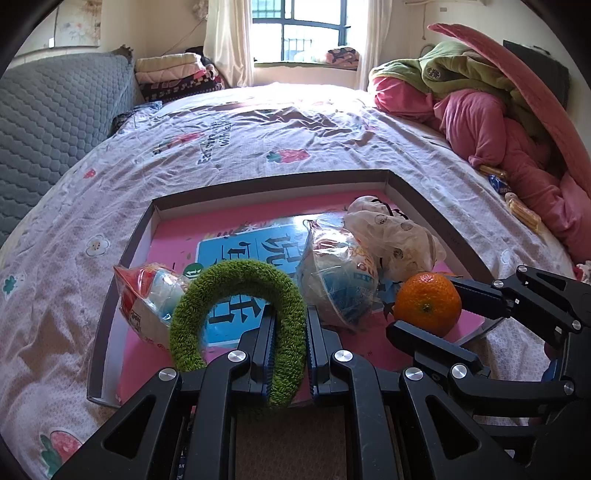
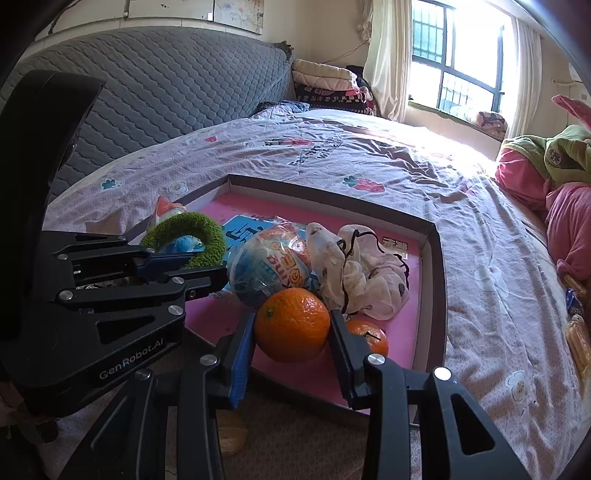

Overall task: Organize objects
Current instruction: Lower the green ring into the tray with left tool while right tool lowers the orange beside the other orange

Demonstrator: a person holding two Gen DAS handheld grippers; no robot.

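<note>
A bed with a pale flowered sheet [image 1: 258,147] fills the room, and a grey quilted headboard [image 1: 55,122] stands along its side. Folded blankets [image 1: 173,74] are stacked in the far corner beside a white curtain [image 1: 229,37] and a barred window [image 1: 299,26]. A heap of pink and green bedding [image 1: 480,110] lies on the other side of the bed, with small snack packets [image 1: 524,214] just beside it on the sheet.
</note>
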